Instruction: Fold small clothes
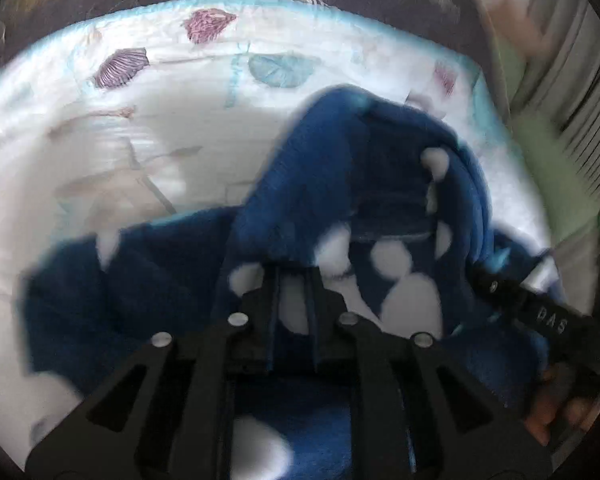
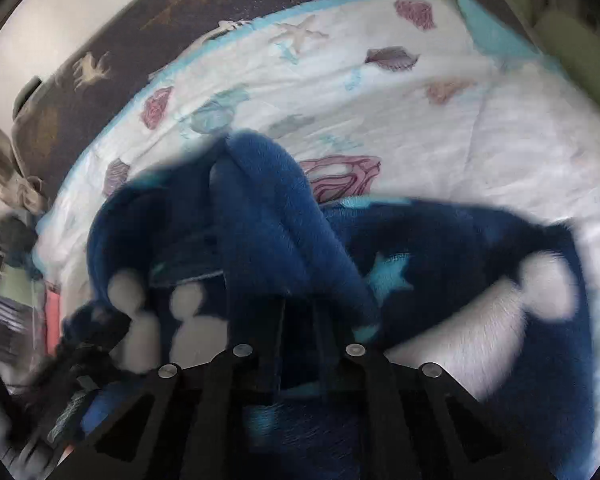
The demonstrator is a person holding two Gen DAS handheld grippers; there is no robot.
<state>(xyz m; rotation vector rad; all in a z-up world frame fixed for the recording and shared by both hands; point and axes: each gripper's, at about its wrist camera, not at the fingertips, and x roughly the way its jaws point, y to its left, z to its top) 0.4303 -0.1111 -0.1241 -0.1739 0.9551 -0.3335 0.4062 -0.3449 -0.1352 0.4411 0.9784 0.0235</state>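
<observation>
A dark blue fleece garment [image 1: 320, 168] with white spots and a light blue star lies bunched on a white quilt [image 1: 160, 120] printed with shells. My left gripper [image 1: 294, 280] is shut on a raised fold of it, with fleece pinched between the black fingers. In the right wrist view the same garment [image 2: 260, 184] rises in a ridge, and my right gripper [image 2: 300, 308] is shut on its near edge. Each gripper shows at the side of the other's view, close by: the right one's black finger [image 1: 500, 288] with a hand behind it, and the left one's finger [image 2: 92, 340].
The quilt [image 2: 460, 120] has a light blue border and lies on a dark blanket [image 2: 100, 60] with pale deer figures. A green cushion [image 1: 540, 140] sits past the quilt's right edge. Room furniture is blurred at the far left of the right wrist view.
</observation>
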